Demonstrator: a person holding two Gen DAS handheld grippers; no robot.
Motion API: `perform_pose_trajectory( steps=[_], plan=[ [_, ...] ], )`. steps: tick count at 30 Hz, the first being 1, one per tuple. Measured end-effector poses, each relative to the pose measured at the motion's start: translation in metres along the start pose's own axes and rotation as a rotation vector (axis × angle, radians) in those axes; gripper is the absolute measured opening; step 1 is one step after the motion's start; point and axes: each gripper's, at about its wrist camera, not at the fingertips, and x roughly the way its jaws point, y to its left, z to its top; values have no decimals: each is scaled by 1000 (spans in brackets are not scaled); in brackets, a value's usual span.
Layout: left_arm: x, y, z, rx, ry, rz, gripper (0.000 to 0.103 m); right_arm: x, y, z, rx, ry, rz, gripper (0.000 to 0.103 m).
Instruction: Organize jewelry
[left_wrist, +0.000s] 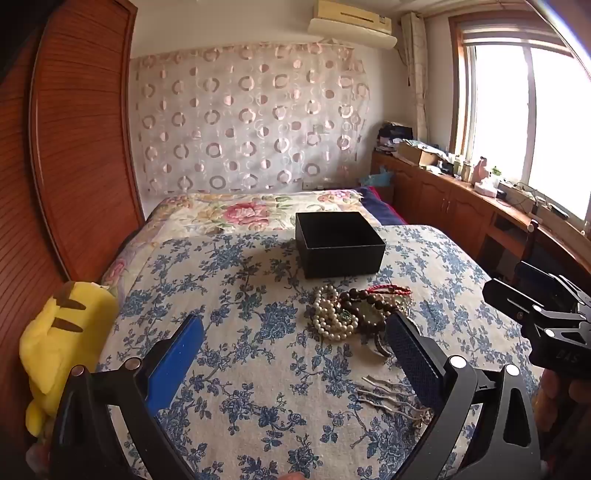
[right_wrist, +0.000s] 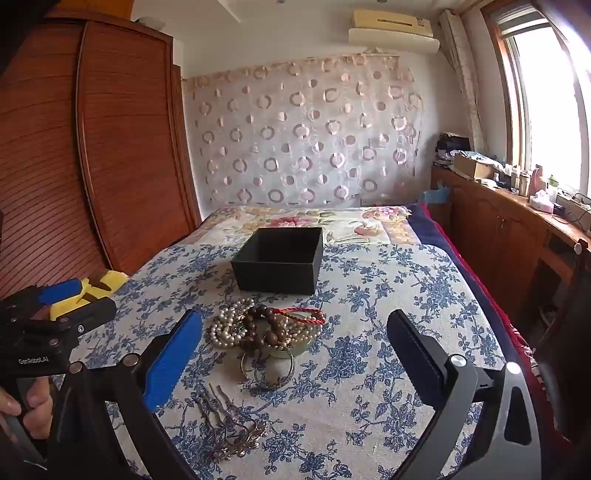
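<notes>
Above the bedspread (right_wrist: 369, 295), both tools, left (left_wrist: 295, 332) and right (right_wrist: 295, 328), tilt downward, wide open, holding nothing.

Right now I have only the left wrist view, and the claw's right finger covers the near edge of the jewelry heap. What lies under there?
Observer: The right wrist view shows metal bangles at the near edge of the jewelry pile, partly tucked under it.
Reviewer: I see only the prongs of a comb. Where is the rest?
Observer: The hair comb lies apart from the pile, on the camera's side of it, with its decorated head at the near end.
Reviewer: I see only the body of the other tool. Is it holding anything?
Observer: No. The right claw stands wide open, and its pads grip nothing.
</notes>
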Motion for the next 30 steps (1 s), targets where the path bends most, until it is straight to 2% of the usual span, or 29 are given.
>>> perform_pose_trajectory(
  steps=[30],
  plan=[
    [-7, -1, 4, 6, -38, 7, 96, -2, -2, 1, 0, -9, 0, 101]
  ],
)
